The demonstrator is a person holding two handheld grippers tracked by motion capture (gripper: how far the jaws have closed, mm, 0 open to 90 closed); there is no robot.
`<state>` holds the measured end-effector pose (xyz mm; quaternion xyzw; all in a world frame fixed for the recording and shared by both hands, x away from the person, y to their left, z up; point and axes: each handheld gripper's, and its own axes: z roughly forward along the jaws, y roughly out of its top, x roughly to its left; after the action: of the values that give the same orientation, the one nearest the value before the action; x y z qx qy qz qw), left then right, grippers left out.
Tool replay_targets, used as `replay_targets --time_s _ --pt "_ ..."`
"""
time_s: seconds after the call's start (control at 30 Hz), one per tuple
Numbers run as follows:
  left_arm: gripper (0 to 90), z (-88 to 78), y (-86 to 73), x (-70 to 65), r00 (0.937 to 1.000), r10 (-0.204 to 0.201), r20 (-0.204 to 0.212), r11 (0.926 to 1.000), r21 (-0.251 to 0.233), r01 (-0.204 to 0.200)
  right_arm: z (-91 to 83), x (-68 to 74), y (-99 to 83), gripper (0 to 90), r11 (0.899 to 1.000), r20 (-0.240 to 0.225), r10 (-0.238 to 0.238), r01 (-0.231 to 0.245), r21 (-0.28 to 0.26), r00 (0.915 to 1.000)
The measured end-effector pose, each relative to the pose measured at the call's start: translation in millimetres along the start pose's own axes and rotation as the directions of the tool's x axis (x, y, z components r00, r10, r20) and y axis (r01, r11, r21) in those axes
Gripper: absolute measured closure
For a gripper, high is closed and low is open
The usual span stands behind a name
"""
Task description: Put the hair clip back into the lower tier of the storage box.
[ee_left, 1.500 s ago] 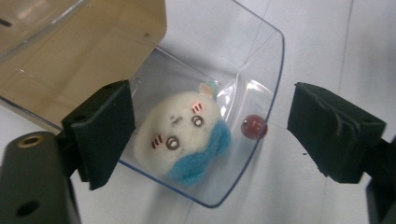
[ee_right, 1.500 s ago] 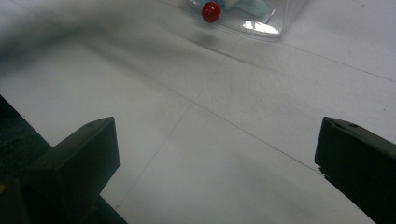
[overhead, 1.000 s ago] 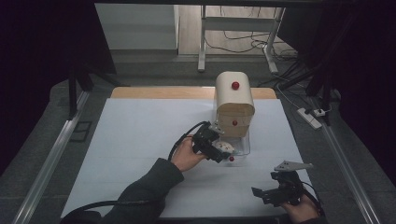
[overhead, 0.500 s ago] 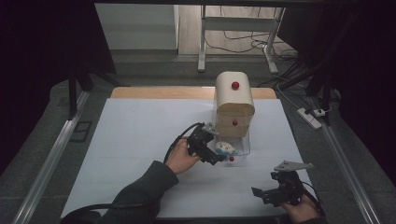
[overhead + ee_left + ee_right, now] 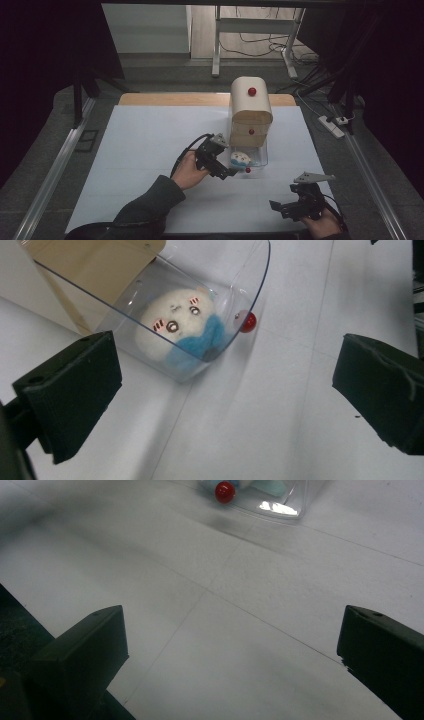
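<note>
Left gripper (image 5: 226,169) is sitting mid-table, just beside the left front corner of the pulled-out clear drawer (image 5: 262,152), jaws pointing right and a bit toward the near edge. Left hand (image 5: 187,170) is wrapping the gripper body from behind, forearm in a dark sleeve (image 5: 150,200) running in diagonally from the bottom edge, cable looping off the back. Jaws have just been opening and are now standing wide apart, nothing between them; in the left gripper view they are framing bare table (image 5: 280,405), with the drawer (image 5: 250,285) just ahead and not touching either jaw. The soft toy (image 5: 177,322), white with a blue piece at the front, is lying inside the drawer against its rounded front wall; from the high view it is showing as a pale lump (image 5: 240,158) in the tray. Red knob (image 5: 248,321) is sticking out of the drawer front. Drawer belongs to the small beige cabinet (image 5: 250,102) standing toward the far right of the table. Right gripper (image 5: 281,207) is resting low near the table's near right corner, well apart from the drawer, right hand (image 5: 325,225) underneath at the frame's bottom edge, jaws pointing left. Its jaws are also spread wide, holding nothing; right gripper view is looking across the white table (image 5: 225,630) toward the knob (image 5: 224,492).
</note>
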<state>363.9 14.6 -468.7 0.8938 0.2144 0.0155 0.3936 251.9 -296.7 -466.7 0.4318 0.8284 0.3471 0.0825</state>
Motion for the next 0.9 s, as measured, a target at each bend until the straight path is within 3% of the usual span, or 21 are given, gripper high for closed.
replay_targets --time_s 0.6,0.9 --pt "0.0 -13.8 -16.3 1.4 0.999 -0.04 0.021 0.9991 -0.009 0.04 -0.1 0.0 0.0 0.0 1.0 0.001 0.001 -0.001 0.0 1.0" --pt "0.0 -18.0 -24.3 2.3 0.9992 -0.036 0.018 0.9994 0.003 0.036 0.0 0.1 0.1 0.0 1.0 0.002 0.0 0.0 0.0 1.0"
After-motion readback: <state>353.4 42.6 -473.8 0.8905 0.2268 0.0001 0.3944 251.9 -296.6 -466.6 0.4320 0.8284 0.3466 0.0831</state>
